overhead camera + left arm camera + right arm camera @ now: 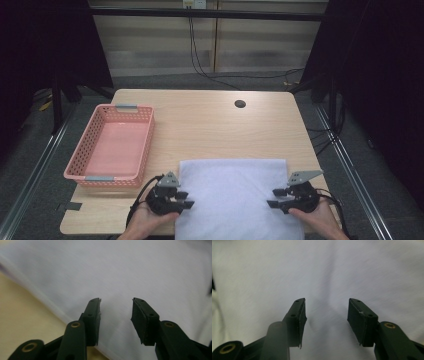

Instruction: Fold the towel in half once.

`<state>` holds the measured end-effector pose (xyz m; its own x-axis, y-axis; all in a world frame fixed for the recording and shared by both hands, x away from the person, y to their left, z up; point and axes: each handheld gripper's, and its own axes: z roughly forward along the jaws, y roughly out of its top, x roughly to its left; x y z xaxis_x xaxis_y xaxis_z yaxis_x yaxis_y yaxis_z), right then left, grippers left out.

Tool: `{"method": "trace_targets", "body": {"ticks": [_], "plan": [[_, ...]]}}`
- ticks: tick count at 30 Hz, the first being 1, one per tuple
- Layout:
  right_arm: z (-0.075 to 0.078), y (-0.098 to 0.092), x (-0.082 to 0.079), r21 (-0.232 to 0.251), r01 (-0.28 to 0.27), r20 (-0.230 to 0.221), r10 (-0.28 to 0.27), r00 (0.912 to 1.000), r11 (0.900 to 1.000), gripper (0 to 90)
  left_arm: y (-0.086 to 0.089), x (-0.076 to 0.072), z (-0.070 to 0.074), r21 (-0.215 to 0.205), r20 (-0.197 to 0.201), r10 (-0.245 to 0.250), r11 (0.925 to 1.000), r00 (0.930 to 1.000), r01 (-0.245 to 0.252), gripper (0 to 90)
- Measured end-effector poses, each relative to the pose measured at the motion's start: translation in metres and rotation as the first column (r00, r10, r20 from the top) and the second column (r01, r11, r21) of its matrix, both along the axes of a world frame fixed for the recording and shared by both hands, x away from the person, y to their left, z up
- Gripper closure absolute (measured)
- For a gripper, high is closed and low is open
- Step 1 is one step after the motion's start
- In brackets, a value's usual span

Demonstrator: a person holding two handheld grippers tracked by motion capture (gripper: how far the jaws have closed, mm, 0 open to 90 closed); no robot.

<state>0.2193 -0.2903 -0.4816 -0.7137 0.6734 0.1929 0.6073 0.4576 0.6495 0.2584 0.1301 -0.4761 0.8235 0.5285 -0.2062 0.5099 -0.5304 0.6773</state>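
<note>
- High view: a white rectangular cloth, folded flat, lies in the lower middle of the frame on the pale wooden table, its near edge hanging toward the bottom edge of the picture. That puts it squarely between both hands, probably so each side can be worked at once.
- The left gripper sits at the cloth's left edge, lower left of centre, and the right gripper at its right edge. They point inward at each other across the fabric, a mirrored stance that suits taking opposite edges for a fold or a lift (my reading, not a certainty).
- A pink perforated plastic basket stands empty at the left of the frame, just beside the cloth's far left corner; it looks like the likely home for the cloth.
- Left gripper view: the jaws stand spread with bare cloth between and beyond them, nothing pinched. The cloth's edge runs diagonally at lower left, with table beneath, so this gripper hangs right over the border.
- Right gripper view: jaws likewise apart, gripping nothing; softly creased cloth lies under them.
</note>
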Motion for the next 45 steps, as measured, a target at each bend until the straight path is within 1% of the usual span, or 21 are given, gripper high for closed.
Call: {"method": "trace_targets", "body": {"ticks": [2,5,6,8,10,12,14,17,19,21,24,25,26,27,29,30,34,37,40,42,45], "plan": [[0.007,-0.009,0.013,0.014,0.060,0.049,-0.060,0.9970,0.998,44.7,0.001,0.016,0.004,-0.010,0.020,0.036,0.9993,0.9991,-0.036,56.0],[0.014,-0.023,0.042,-0.006,0.124,0.094,-0.123,0.9880,0.992,42.9,-0.003,0.046,0.006,-0.007,0.044,0.082,0.9967,0.9957,-0.081,55.2],[0.014,-0.029,0.056,0.000,0.141,0.090,-0.141,0.9860,0.990,42.5,-0.005,0.052,0.006,-0.017,0.039,0.088,0.9960,0.9954,-0.087,54.9],[0.014,-0.034,0.072,0.002,0.181,0.128,-0.180,0.9753,0.983,41.6,-0.009,0.063,0.007,-0.033,0.042,0.107,0.9938,0.9933,-0.106,54.6],[0.011,-0.039,0.088,0.028,0.182,0.106,-0.184,0.9772,0.983,40.8,-0.012,0.072,0.006,-0.008,0.075,0.107,0.9942,0.9914,-0.107,53.9],[0.004,-0.039,0.099,0.006,0.184,0.082,-0.184,0.9795,0.983,39.9,-0.011,0.080,0.003,-0.037,0.026,0.137,0.9900,0.9902,-0.136,51.1],[-0.004,-0.040,0.105,0.004,0.193,0.067,-0.193,0.9789,0.981,40.7,-0.011,0.082,0.001,-0.032,0.036,0.151,0.9882,0.9879,-0.150,50.2],[-0.014,-0.044,0.107,-0.005,0.201,0.032,-0.201,0.9791,0.980,43.3,-0.011,0.084,-0.004,-0.022,0.049,0.130,0.9914,0.9903,-0.129,49.1],[-0.020,-0.047,0.107,0.010,0.207,0.044,-0.207,0.9773,0.978,48.2,-0.012,0.084,-0.007,-0.012,0.064,0.137,0.9906,0.9885,-0.136,48.9],[-0.019,-0.047,0.107,0.007,0.199,0.035,-0.199,0.9794,0.980,56.7,-0.012,0.086,-0.010,0.008,0.067,0.137,0.9904,0.9883,-0.138,47.9],[-0.018,-0.048,0.104,-0.014,0.195,0.046,-0.194,0.9799,0.981,66.9,-0.009,0.088,-0.009,-0.008,0.072,0.149,0.9889,0.9862,-0.148,45.1],[-0.018,-0.048,0.102,-0.016,0.201,0.038,-0.200,0.9790,0.979,70.8,-0.007,0.090,-0.010,-0.005,0.040,0.123,0.9924,0.9916,-0.123,44.2],[-0.018,-0.048,0.100,-0.017,0.193,0.035,-0.193,0.9807,0.981,74.2,-0.006,0.091,-0.011,-0.003,0.040,0.123,0.9924,0.9916,-0.123,43.5],[-0.018,-0.049,0.099,-0.016,0.189,0.034,-0.188,0.9815,0.982,76.2,-0.006,0.091,-0.012,0.002,0.063,0.142,0.9899,0.9879,-0.142,44.0],[-0.018,-0.050,0.098,-0.013,0.185,0.025,-0.185,0.9824,0.983,80.4,-0.005,0.093,-0.013,0.000,0.048,0.131,0.9914,0.9902,-0.131,42.0],[-0.018,-0.050,0.098,-0.007,0.185,0.018,-0.185,0.9825,0.983,81.3,-0.005,0.093,-0.014,0.008,0.060,0.135,0.9908,0.9891,-0.135,41.7],[-0.018,-0.050,0.097,-0.004,0.186,0.020,-0.186,0.9824,0.983,82.3,-0.002,0.095,-0.021,0.029,0.043,0.148,0.9884,0.9881,-0.149,41.3],[-0.018,-0.050,0.097,-0.004,0.183,0.020,-0.183,0.9829,0.983,82.5,-0.001,0.096,-0.023,0.022,0.035,0.138,0.9900,0.9897,-0.139,42.6],[-0.019,-0.051,0.097,0.007,0.184,0.020,-0.184,0.9827,0.983,82.5,-0.003,0.094,-0.023,0.015,0.035,0.102,0.9946,0.9941,-0.103,53.7],[-0.019,-0.051,0.097,0.011,0.185,0.016,-0.185,0.9825,0.983,82.6,-0.003,0.092,-0.024,-0.004,0.023,0.050,0.9987,0.9985,-0.050,73.2],[-0.019,-0.051,0.096,0.020,0.191,0.004,-0.191,0.9816,0.981,83.4,-0.004,0.091,-0.025,-0.018,0.000,0.052,0.9985,0.9987,-0.052,82.6]]}}
